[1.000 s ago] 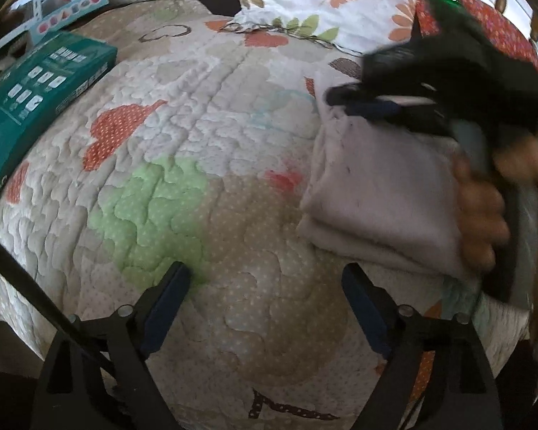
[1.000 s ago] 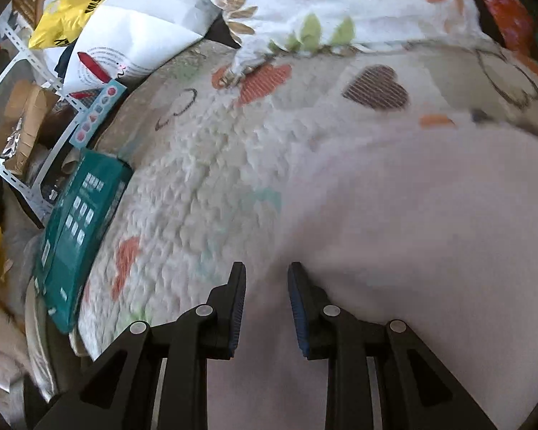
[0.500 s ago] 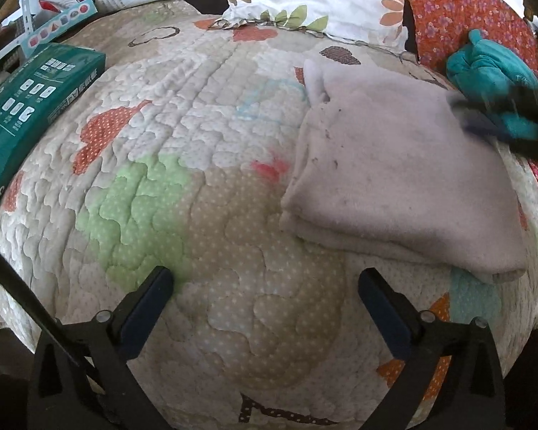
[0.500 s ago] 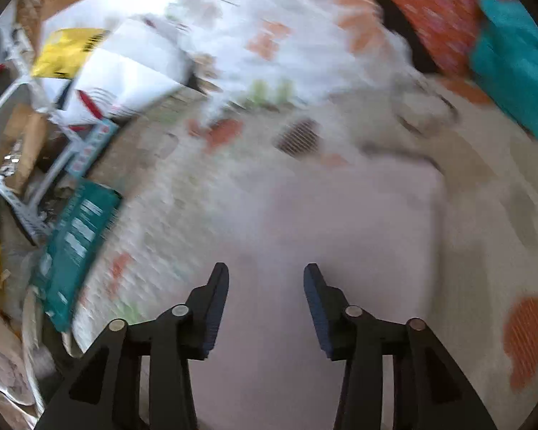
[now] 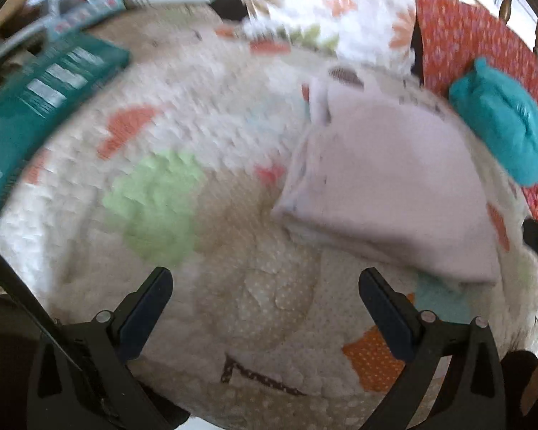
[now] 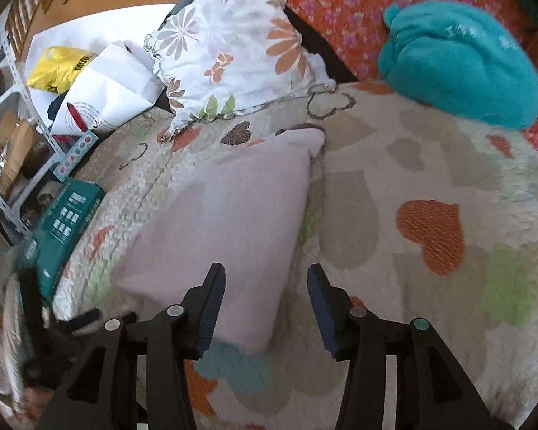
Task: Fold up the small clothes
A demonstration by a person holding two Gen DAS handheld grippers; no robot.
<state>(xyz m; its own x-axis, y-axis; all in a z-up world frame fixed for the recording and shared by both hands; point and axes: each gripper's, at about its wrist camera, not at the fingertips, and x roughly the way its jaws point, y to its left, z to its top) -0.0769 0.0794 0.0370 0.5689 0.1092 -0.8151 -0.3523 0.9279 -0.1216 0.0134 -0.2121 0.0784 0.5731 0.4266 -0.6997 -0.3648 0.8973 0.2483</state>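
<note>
**Garment folded flat on quilt, both grippers empty**

Fabric of a pale pink colour, the folded garment (image 5: 387,193), is laid flat on the heart-patterned quilt (image 5: 197,165), its layered edges stacked at the near left corner in the left wrist view. In the right wrist view the same garment (image 6: 229,229) is seen as a long folded panel running away from the camera, its near corner lying just ahead of the left finger of the right gripper (image 6: 265,308).

The right gripper is held with its jaws parted, and nothing is gripped between them; only quilt and the garment's near edge are seen in the gap. The left gripper (image 5: 265,308) is spread wide over bare quilt, and nothing is held by it either; the garment is placed ahead of it and to the right, apart from both fingers.

A teal bundle of cloth (image 6: 459,61) is rested against a red floral cushion (image 6: 340,10) at the far right of the bed, well apart from the pink garment. A white floral pillow (image 6: 233,50) is propped at the head of the quilt, and a teal box (image 6: 64,222) is set at the quilt's left edge. The left wrist view is blurred, so fine detail there cannot be told.
</note>
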